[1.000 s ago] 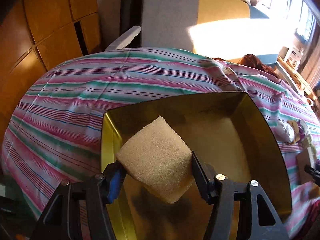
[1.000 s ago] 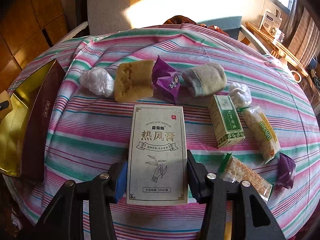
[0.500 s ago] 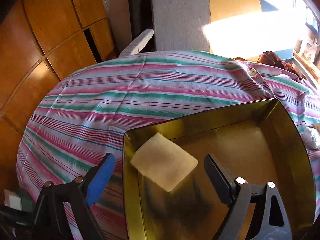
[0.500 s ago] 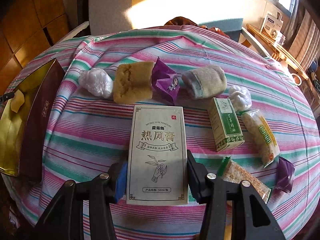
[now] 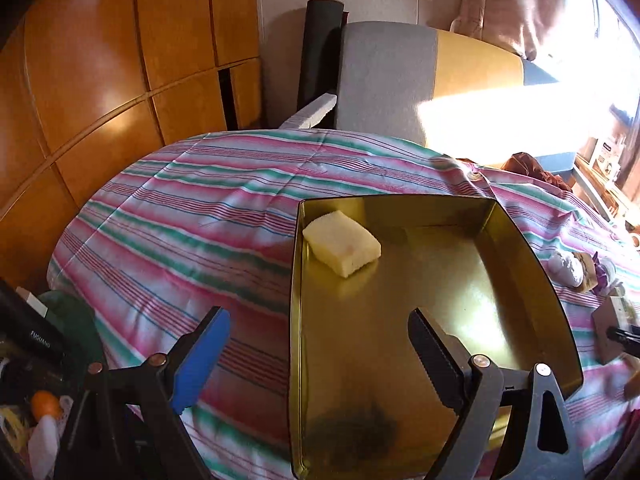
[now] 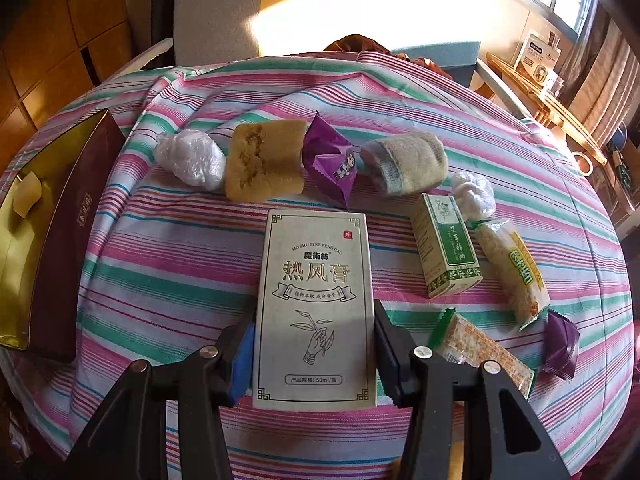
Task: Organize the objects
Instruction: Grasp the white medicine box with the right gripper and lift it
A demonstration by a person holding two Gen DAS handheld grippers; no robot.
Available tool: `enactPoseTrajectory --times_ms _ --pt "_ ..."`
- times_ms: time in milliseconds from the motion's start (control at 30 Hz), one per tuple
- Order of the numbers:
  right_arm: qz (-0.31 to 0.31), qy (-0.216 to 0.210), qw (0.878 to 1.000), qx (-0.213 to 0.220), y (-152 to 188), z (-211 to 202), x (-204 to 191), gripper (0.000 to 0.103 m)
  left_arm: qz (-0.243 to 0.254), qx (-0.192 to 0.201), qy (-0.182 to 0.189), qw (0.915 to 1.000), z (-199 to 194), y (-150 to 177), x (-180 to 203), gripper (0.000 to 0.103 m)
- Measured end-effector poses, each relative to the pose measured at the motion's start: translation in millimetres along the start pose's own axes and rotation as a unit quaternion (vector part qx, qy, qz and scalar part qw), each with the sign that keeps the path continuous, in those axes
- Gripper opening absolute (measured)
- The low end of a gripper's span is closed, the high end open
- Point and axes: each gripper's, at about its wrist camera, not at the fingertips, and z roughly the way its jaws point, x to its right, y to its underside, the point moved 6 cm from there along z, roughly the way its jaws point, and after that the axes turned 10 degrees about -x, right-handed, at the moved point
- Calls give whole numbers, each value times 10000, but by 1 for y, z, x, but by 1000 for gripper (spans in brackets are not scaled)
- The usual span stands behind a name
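Striped cloth (image 6: 168, 264) covers the surface. On it: gold tin (image 6: 24, 280) at left, big white box (image 6: 316, 304) in middle, small green box (image 6: 446, 252), snack packs, a sock roll (image 6: 404, 162).

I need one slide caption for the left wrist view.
Open left gripper above gold metal tray holding one yellow sponge block.

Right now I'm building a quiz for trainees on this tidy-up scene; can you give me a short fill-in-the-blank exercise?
1. The yellow sponge lies in a corner of the ____ tin.
2. The left gripper is ____.
3. The right gripper is shut on the large ____ box.

Missing: gold; open; white
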Motion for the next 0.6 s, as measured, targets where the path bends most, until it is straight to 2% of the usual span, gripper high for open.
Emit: enactPoseTrajectory --times_ms 300,600 --pt "107 130 9999 38 3 0 -1 51 -5 141 -6 9999 -28 39 9 91" --pt "155 142 9998 -22 6 -2 -11 51 26 79 122 9999 -29 52 12 91"
